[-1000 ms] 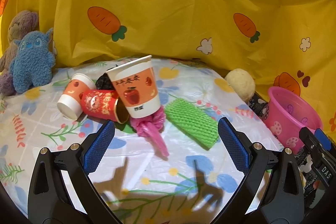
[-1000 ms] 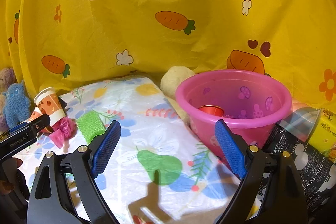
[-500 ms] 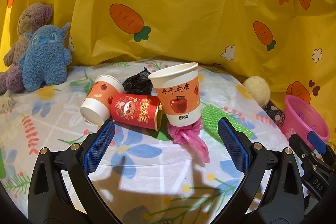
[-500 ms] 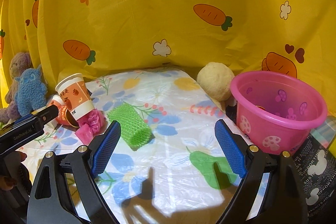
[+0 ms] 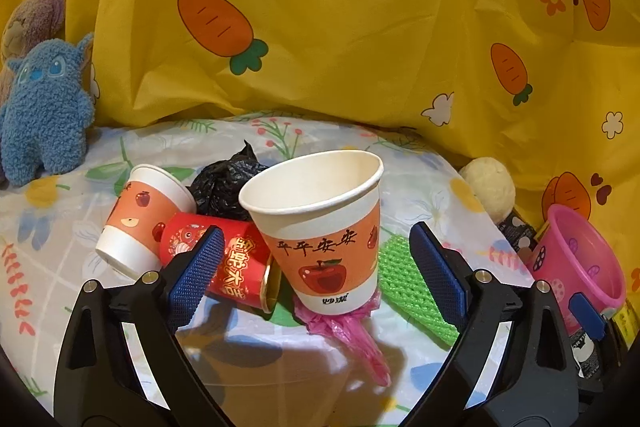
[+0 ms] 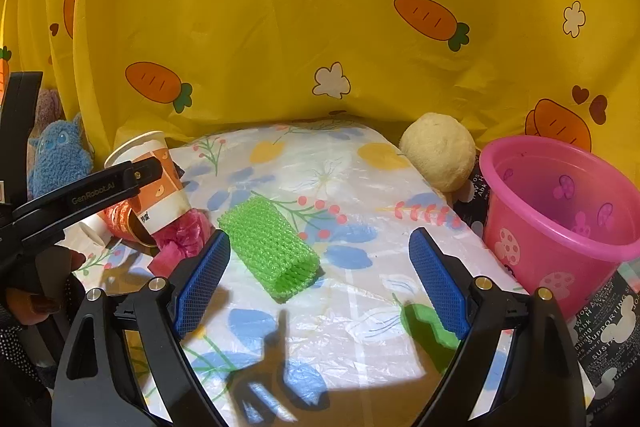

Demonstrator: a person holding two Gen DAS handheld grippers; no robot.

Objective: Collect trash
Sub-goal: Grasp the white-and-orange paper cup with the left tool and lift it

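My left gripper [image 5: 316, 277] is open and empty, its fingers on either side of an upright orange apple paper cup [image 5: 320, 227], without touching it. A red cup [image 5: 224, 267] and a second orange cup [image 5: 140, 219] lie on their sides to the left, with a black bag [image 5: 228, 183] behind and a pink bag [image 5: 348, 327] under the upright cup. A green foam net [image 5: 408, 287] lies to the right. My right gripper [image 6: 320, 283] is open and empty, just short of the green net [image 6: 272, 247]. The pink bucket [image 6: 560, 219] stands at the right.
A blue plush [image 5: 44, 115] and a brown plush [image 5: 28, 23] sit at the back left. A cream ball [image 6: 438, 151] lies beside the bucket. A yellow carrot-print cloth [image 5: 320, 27] hangs behind the flowered table cover [image 6: 328, 179]. Black printed packaging [image 6: 600, 331] lies right of the bucket.
My left gripper has moved forward, closer to the upright cup, which now stands between its fingers. My right gripper has swung left, from the bucket toward the green net.
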